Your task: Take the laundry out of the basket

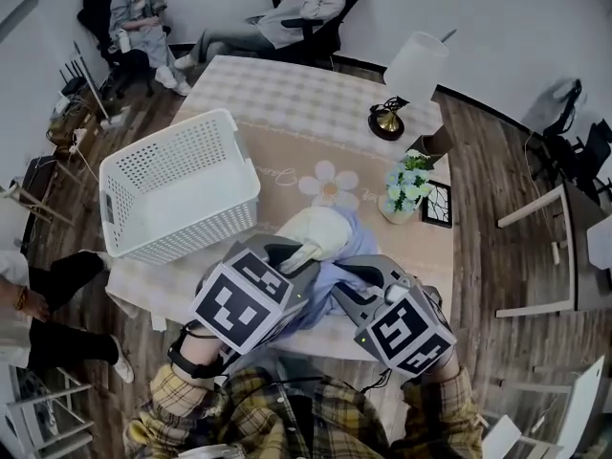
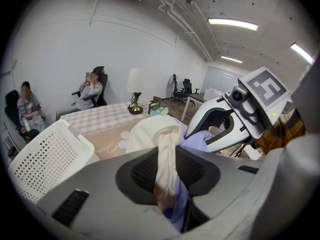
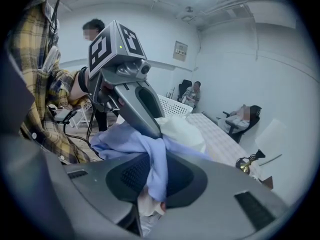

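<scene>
A white perforated basket (image 1: 191,228) stands on the table's left side; no laundry shows in it. A cream cloth (image 1: 320,228) and a pale blue cloth (image 1: 359,247) hang bunched together over the table's near edge. My left gripper (image 1: 292,254) is shut on the cream cloth (image 2: 161,134), which runs down between its jaws with a bit of blue beside it. My right gripper (image 1: 346,290) is shut on the blue cloth (image 3: 150,156), with the cream cloth (image 3: 182,129) just behind. The two grippers sit close side by side. The basket (image 2: 45,159) lies left of the bundle.
A table lamp (image 1: 411,75), a flower pot (image 1: 406,187) and a small frame (image 1: 437,204) stand on the table's right side. Two people sit in chairs beyond the far edge (image 1: 287,12), another person is at the left (image 1: 38,323). Chairs and desks ring the room.
</scene>
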Demonstrator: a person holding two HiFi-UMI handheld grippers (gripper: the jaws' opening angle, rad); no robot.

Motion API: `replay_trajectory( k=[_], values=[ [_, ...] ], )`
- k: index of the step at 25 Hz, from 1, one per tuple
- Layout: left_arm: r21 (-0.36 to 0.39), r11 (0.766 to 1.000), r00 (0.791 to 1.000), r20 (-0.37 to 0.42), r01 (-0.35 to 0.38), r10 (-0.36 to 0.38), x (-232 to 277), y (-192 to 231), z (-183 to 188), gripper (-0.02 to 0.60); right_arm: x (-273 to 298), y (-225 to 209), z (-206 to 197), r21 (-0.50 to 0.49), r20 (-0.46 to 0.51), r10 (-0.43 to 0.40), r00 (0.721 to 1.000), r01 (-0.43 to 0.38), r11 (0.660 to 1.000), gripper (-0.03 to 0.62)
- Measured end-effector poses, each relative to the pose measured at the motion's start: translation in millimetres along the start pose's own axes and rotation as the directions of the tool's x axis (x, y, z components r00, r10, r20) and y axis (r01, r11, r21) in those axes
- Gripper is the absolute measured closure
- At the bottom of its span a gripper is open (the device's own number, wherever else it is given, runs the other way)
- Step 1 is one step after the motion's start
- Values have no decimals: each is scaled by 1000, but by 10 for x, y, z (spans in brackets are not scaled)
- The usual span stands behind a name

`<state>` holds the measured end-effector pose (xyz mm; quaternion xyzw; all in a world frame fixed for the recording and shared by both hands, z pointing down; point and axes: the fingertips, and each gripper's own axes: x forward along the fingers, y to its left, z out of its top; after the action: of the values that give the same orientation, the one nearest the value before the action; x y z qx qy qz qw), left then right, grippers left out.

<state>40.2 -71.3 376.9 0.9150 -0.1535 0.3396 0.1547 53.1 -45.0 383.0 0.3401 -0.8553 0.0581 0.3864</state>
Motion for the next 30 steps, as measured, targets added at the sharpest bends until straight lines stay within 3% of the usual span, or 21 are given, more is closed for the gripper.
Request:
replay_trajectory(
  k=[14, 20, 26, 30],
  values=[
    [-132, 991, 986, -159, 28, -49, 543, 338, -1028, 466, 928, 372, -582, 118, -116, 150, 982, -136, 984, 494],
    [-210, 977, 978, -193, 40, -81, 811, 418, -1437, 457, 1261, 500, -882, 165, -173, 195, 965, -167, 972, 493],
    [-230, 973, 967, -245, 5, -63, 1056, 462, -1836, 433, 1536, 659, -1225, 201, -244, 229, 942, -182, 963, 479],
    [-261, 965, 972, -232, -15, -48, 1129, 515, -1957, 407, 1633, 704, -1346, 215, -266, 223, 938, -167, 962, 468]
  ],
)
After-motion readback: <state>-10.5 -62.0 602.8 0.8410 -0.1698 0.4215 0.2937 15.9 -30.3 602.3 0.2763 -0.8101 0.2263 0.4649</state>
